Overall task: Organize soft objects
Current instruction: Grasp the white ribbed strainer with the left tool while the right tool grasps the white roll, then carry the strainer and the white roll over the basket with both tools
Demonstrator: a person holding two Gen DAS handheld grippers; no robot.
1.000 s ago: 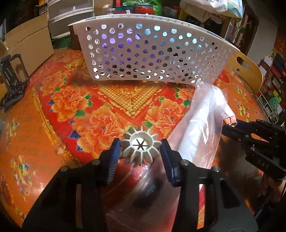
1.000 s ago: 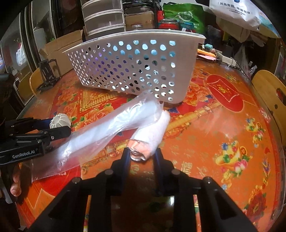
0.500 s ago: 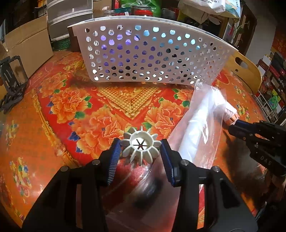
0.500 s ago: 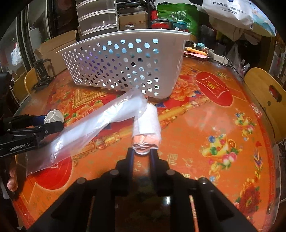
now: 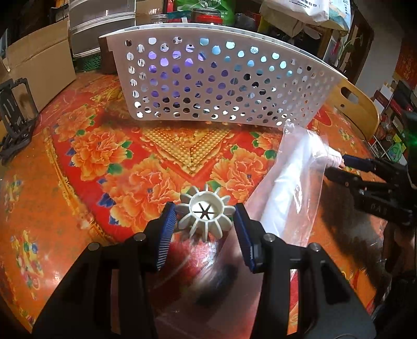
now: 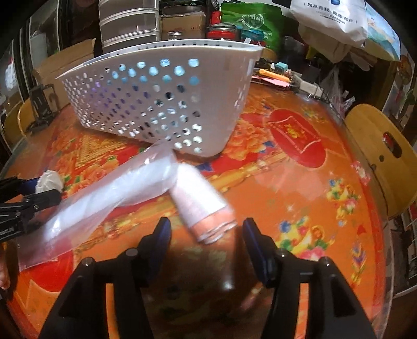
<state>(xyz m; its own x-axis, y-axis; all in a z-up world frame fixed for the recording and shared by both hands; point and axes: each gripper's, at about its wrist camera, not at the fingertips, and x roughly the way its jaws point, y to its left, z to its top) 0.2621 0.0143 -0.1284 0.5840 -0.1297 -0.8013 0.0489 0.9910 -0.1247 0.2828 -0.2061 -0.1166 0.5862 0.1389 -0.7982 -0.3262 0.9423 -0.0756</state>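
I see the table (image 5: 86, 146) covered in an orange-red floral cloth. A cardboard box (image 5: 39, 65) and clear plastic drawers (image 5: 101, 23) stand at its far left edge. A black stand (image 5: 15, 122) rests on the left rim. A wooden chair back (image 6: 378, 153) sits at the right.

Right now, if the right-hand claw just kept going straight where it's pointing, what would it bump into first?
Most likely the rolled cloth, lying between the right gripper's just-opened fingers, untouched. Beyond it stands the white basket, though depth is hard to judge.
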